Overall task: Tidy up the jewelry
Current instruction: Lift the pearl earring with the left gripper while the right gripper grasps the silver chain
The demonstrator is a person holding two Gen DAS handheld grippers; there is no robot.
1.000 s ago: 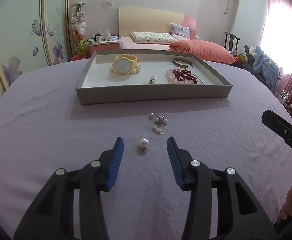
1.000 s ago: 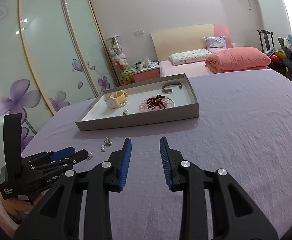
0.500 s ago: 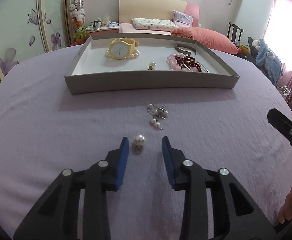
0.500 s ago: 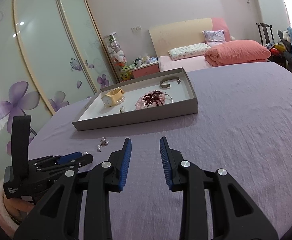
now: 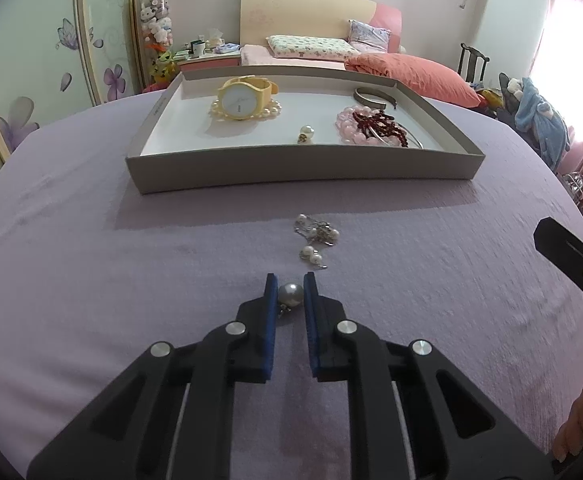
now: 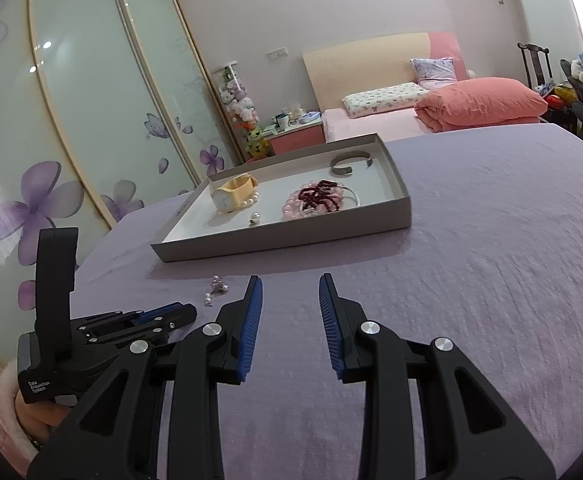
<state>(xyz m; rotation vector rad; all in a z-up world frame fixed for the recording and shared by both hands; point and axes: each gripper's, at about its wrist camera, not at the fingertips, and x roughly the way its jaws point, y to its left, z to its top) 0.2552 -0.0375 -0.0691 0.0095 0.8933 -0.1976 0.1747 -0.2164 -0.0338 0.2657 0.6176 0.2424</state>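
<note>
My left gripper (image 5: pixel 290 285) is shut on a single pearl earring (image 5: pixel 290 294) on the purple cloth, its blue pads touching both sides. Just beyond lie a small pearl pair (image 5: pixel 311 255) and a tangled pearl-and-chain piece (image 5: pixel 318 230). The grey tray (image 5: pixel 303 165) holds a yellow watch (image 5: pixel 243 98), a pearl earring (image 5: pixel 305 134), pink and dark red beads (image 5: pixel 371 126) and a metal bangle (image 5: pixel 373 95). My right gripper (image 6: pixel 290 300) is open and empty over bare cloth, right of the left gripper (image 6: pixel 163 318).
The round table is covered in purple cloth (image 6: pixel 491 260). A bed with a coral duvet (image 6: pixel 479 100) stands behind, sliding wardrobe doors (image 6: pixel 71 140) to the left, and a chair with clothes (image 5: pixel 531 108) to the right.
My left gripper has moved forward and closed its fingers around the single pearl earring. The right gripper has stayed open and drifted slightly.
</note>
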